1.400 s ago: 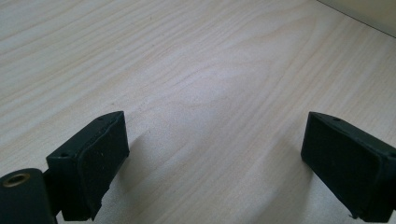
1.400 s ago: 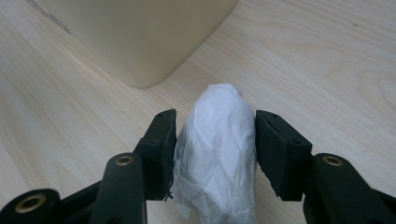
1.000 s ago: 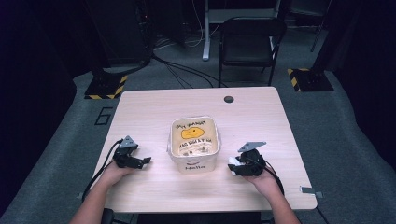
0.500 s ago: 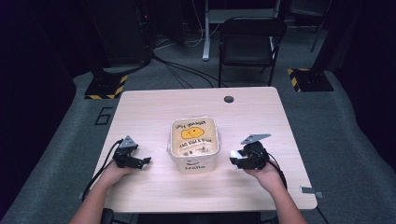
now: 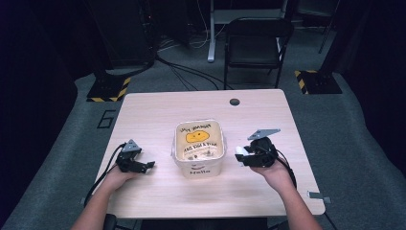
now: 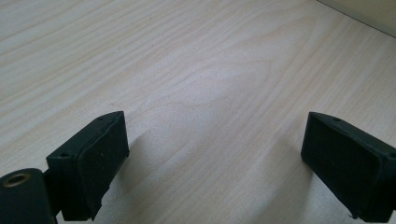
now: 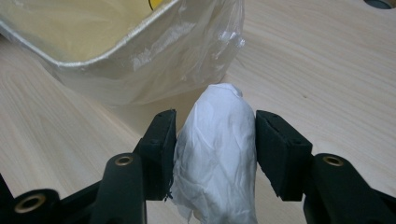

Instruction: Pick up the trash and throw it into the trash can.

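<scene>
A cream plastic tub (image 5: 199,148) with a yellow smiley print and a clear bag liner stands mid-table; its rim and liner (image 7: 140,51) fill the top of the right gripper view. My right gripper (image 5: 241,157) hangs just right of the tub, lifted off the table, shut on a crumpled white paper wad (image 7: 219,149) that shows as a white spot (image 5: 242,151) at its tips. My left gripper (image 5: 147,165) rests on the table left of the tub, open, with bare wood between its jaws (image 6: 215,149).
The light wooden table (image 5: 158,110) has a dark cable grommet (image 5: 234,101) near its far edge. A black chair (image 5: 256,43) and floor cables lie beyond the table. A yellow-black striped stand base (image 5: 107,88) sits on the floor at far left.
My right gripper has risen off the table with the white wad in it and sits a little nearer the tub's rim. The left gripper has not moved.
</scene>
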`<state>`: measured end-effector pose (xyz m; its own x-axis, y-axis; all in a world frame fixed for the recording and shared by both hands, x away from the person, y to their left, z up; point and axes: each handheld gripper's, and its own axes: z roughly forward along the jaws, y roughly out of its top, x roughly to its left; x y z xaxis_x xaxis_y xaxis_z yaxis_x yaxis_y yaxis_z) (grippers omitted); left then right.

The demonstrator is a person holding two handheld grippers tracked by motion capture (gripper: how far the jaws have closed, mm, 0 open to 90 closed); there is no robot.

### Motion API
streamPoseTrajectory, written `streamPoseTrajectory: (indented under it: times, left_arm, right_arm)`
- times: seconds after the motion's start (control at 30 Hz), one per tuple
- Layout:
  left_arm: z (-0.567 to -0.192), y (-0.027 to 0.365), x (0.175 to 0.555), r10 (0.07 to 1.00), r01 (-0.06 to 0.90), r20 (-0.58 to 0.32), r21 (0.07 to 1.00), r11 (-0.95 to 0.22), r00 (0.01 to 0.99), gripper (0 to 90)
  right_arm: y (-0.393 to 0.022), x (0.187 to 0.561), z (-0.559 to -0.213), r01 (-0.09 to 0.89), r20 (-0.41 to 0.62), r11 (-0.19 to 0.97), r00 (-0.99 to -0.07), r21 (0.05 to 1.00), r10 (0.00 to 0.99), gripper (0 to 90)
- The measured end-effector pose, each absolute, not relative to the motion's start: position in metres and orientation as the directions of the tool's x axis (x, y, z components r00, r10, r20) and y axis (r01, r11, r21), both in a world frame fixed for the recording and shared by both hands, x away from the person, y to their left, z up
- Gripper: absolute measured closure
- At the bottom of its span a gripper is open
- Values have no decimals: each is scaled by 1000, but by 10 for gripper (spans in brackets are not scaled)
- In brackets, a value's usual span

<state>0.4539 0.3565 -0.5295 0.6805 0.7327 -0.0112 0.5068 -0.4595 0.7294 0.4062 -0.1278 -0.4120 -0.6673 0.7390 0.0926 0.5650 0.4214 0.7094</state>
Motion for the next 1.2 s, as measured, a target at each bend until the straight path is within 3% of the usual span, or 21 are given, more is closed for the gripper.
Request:
streamPoseTrajectory:
  times: [1.2]
  left_arm:
    - [-529,357,454,732,507,-11,729,-460,681,74]
  right_arm:
    - [-105,419,-341,501,93,407,-709,764,699,486]
